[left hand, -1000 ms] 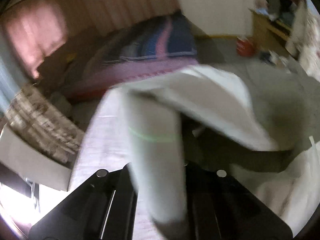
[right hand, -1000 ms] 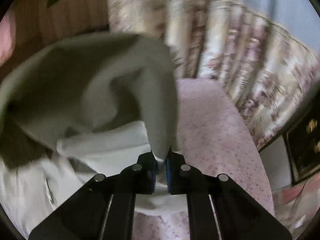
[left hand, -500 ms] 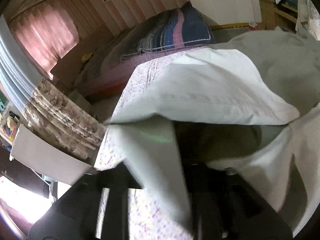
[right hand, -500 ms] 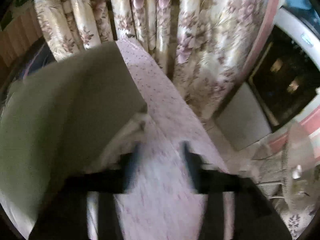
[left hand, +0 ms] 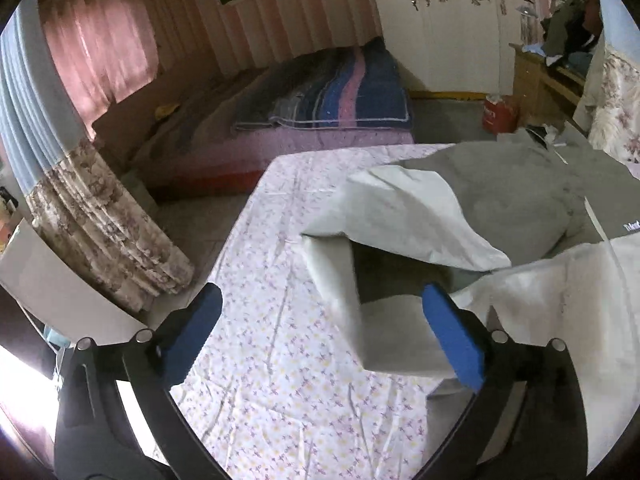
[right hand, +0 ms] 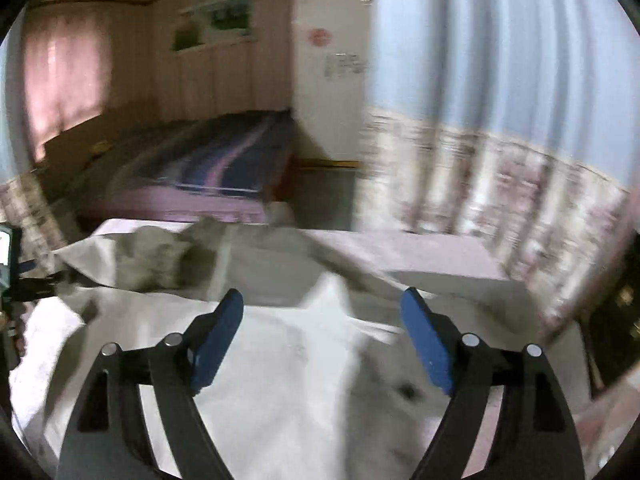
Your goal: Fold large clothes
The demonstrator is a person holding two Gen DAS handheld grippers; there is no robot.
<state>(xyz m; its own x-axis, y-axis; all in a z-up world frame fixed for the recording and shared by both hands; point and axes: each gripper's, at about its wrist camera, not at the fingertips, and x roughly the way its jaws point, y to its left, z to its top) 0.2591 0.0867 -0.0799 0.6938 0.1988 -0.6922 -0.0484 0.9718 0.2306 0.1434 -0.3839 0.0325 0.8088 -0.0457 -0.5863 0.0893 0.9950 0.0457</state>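
Observation:
A large pale grey-green garment with a white lining lies crumpled on a table covered with a flowered cloth. My left gripper hangs over the garment's sleeve end, jaws opening wide, pads clear of the fabric. In the right wrist view the same garment spreads white below my right gripper, whose jaws are also opening with nothing pressed between them. That view is blurred by motion.
A low bed with a striped blue and pink blanket stands beyond the table. Flowered curtains hang at the left, and another curtain at the right. A red container sits on the floor by a white wardrobe.
Both grippers were shut on the garment's fabric and have let it go. The cloth dropped onto the table, and the right gripper swung round and upward.

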